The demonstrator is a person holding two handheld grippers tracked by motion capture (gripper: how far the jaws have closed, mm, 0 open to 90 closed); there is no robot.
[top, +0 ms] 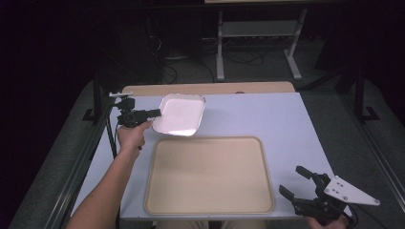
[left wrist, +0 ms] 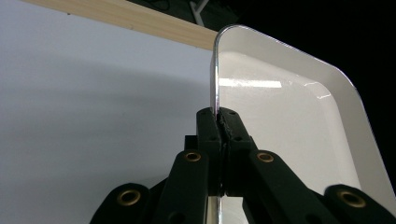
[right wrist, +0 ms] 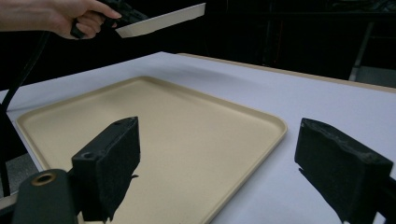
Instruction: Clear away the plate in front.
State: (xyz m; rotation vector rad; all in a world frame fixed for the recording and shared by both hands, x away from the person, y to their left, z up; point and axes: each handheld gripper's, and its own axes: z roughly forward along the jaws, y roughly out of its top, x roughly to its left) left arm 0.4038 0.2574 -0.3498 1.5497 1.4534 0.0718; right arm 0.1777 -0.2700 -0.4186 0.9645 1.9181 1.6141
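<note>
White tray: held in the air over the table's far left, beyond the beige tray; right gripper view shows it clear of the surface.
Left gripper: jaws clamped on the white tray's rim; the close view confirms the pinch.
Right gripper: jaws wide, holding nothing, near right corner.
Table: white top.

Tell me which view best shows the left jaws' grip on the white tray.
Left gripper view: jaws shut on the white tray rim. High view shows the left gripper at its edge; right gripper view shows it held above the table.
</note>
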